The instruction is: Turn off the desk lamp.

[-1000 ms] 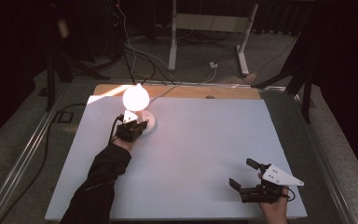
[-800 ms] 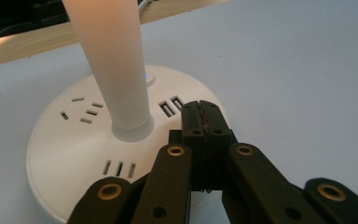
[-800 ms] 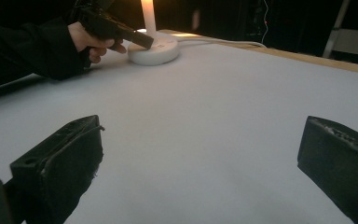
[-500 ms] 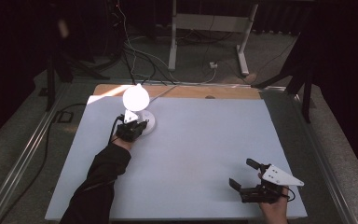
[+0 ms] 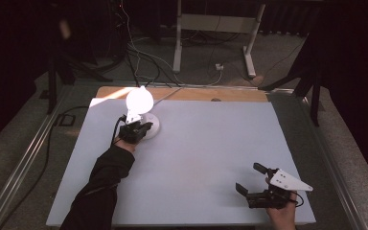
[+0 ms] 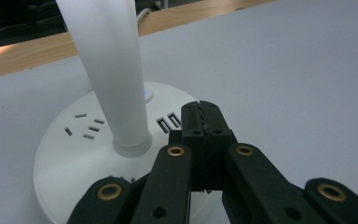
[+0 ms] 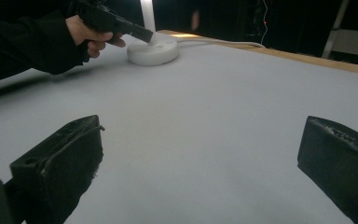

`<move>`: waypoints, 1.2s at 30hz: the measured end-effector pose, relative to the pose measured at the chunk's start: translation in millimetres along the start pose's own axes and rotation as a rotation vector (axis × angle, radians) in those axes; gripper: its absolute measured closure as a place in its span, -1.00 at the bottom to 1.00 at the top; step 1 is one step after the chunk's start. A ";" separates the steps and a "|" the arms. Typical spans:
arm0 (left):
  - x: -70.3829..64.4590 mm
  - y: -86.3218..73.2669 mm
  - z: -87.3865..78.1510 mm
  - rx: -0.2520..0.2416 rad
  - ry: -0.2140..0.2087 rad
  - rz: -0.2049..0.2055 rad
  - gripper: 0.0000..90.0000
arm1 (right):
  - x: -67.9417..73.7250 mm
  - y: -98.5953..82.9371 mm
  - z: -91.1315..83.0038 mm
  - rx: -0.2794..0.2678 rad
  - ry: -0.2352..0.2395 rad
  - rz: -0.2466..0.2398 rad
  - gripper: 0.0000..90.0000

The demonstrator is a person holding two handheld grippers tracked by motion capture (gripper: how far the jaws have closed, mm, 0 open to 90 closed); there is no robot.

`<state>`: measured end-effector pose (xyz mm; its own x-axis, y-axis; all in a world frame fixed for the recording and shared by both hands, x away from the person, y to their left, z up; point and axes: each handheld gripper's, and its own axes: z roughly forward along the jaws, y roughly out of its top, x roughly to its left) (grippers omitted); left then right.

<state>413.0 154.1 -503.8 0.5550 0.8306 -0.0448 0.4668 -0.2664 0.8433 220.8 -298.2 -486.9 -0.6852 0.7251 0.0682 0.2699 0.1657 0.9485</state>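
Left gripper view — left claw (image 6: 200, 114) closed, empty, over lamp base (image 6: 70, 154); right claw (image 7: 200, 154) wide open — empty.

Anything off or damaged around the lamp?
Nothing stands out. The lit desk lamp stands upright on its round white base, no damage visible. The left gripper, jaws shut, rests on the base; the right gripper sits open, well apart.

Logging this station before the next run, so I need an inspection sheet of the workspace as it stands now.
Surface: pale grey table mat, bare wooden strip at far edge.
Job's things: lit white desk lamp with round socket base.
Clutter: nothing seen.
Grippers: left gripper shut, fingers over the lamp base; right gripper open, near the front right corner.
Cables: white lamp cord runs off the far edge.
Surroundings: dark room, white metal stand behind.
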 end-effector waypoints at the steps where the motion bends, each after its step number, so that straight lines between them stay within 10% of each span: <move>1: -0.2 -0.3 0.4 -0.002 -0.001 -0.004 1.00 | -0.1 -0.1 0.1 0.001 0.000 0.000 -1.00; 36: -0.1 -10.1 7.5 0.014 0.010 -0.017 1.00 | 0.6 -0.5 0.8 0.006 0.004 -0.002 -1.00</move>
<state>413.4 153.1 -516.4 0.5397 0.8402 -0.0539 0.4860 -0.2587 0.8348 220.8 -297.3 -487.5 -0.6883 0.7223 0.0673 0.2726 0.1715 0.9467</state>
